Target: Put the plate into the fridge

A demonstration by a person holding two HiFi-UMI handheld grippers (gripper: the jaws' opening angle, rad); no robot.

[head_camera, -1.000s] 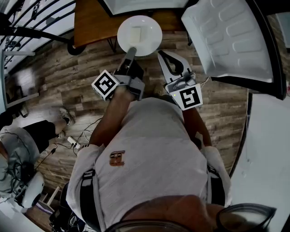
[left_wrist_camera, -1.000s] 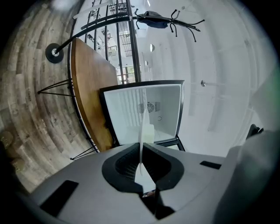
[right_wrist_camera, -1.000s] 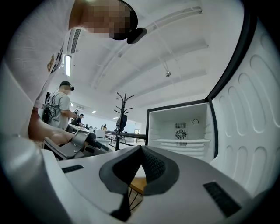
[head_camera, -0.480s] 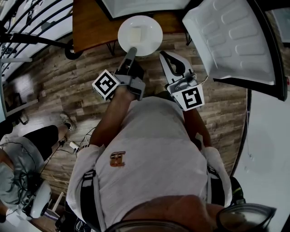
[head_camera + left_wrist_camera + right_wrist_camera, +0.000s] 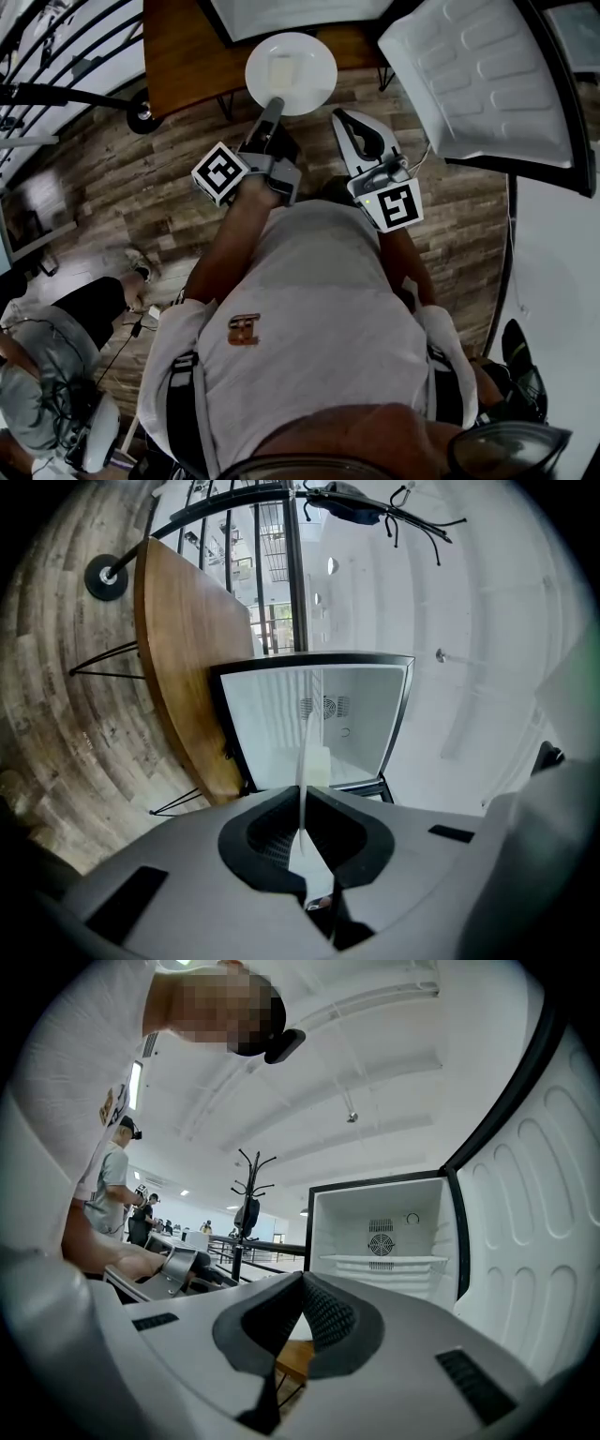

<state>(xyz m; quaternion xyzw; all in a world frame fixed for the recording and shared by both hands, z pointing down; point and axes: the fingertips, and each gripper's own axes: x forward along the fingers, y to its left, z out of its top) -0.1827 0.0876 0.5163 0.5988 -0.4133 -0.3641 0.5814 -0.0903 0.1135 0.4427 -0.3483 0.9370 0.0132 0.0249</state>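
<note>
The head view is dim and greyish. The floor (image 5: 122, 178) shows only weak, soft shadows, and lines bend strongly near the edges. Both gripper views are bright and round, with black borders and a blurred bottom part. In the left one the wall (image 5: 469, 667) is overexposed. In the right one a lamp (image 5: 137, 1082) glares and the fridge (image 5: 380, 1232) is evenly lit inside.

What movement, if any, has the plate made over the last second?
No: the plate still overlaps the wooden table at its near edge, just below the fridge opening.
</note>
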